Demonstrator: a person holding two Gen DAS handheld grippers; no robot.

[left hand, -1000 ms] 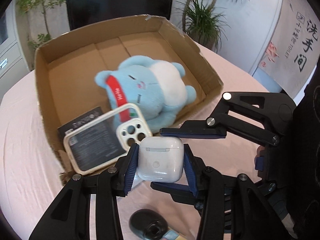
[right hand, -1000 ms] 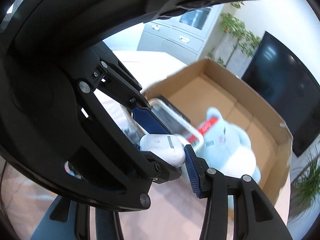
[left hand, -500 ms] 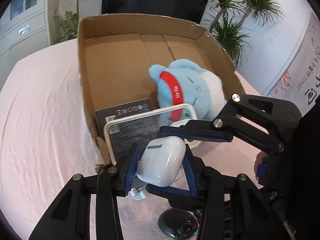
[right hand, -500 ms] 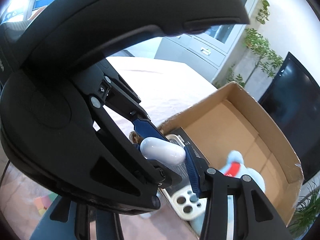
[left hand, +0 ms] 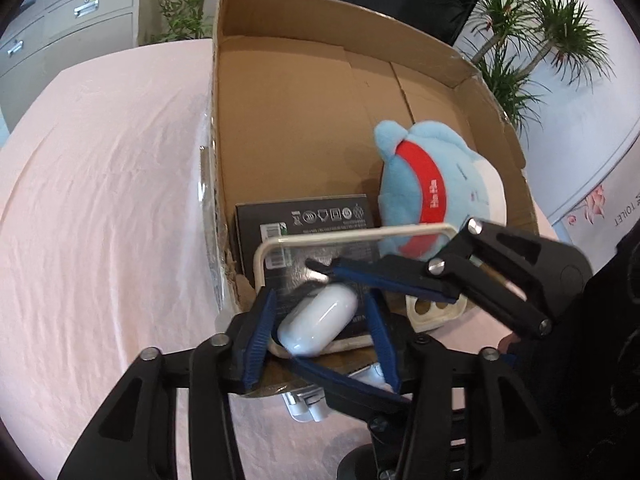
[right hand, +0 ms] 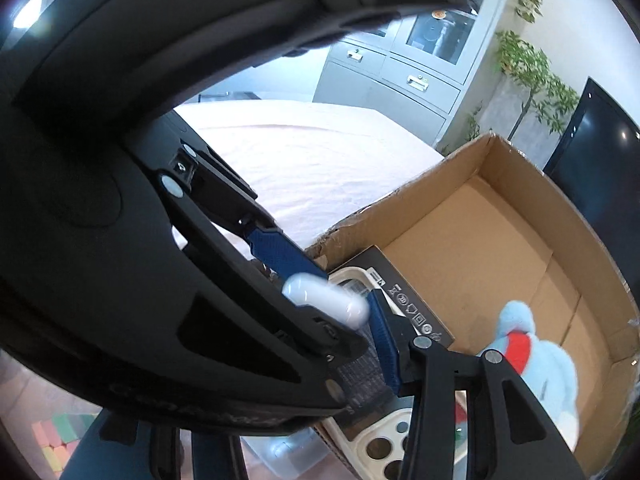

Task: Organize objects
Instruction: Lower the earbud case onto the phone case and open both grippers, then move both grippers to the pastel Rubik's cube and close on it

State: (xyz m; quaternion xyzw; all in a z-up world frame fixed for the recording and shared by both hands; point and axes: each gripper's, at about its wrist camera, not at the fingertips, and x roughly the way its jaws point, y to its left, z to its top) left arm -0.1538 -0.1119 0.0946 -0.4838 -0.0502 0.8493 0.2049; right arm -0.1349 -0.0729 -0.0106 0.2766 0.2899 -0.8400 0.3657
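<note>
My left gripper (left hand: 320, 326) is open, its blue pads either side of a white earbud case (left hand: 318, 324) that has tipped over and is blurred just above a clear phone case (left hand: 348, 240) in the near corner of the cardboard box (left hand: 296, 108). The phone case lies on a black packet (left hand: 304, 216). A blue plush toy (left hand: 436, 196) lies at the box's right. My right gripper (left hand: 320, 276) reaches in from the right, open, one finger above and one below the earbud case. In the right wrist view the earbud case (right hand: 324, 300) is blurred against the left gripper's pads (right hand: 384, 344).
The box stands on a round table with a pink cloth (left hand: 100, 200). A white charger (left hand: 308, 400) and a dark round object (left hand: 356, 468) lie on the cloth under my left gripper. Cabinets, plants and a dark screen stand behind the table.
Both grippers moved forward over the box's near corner. The left gripper's pads opened and the earbud case tipped and dropped from them toward the phone case.
</note>
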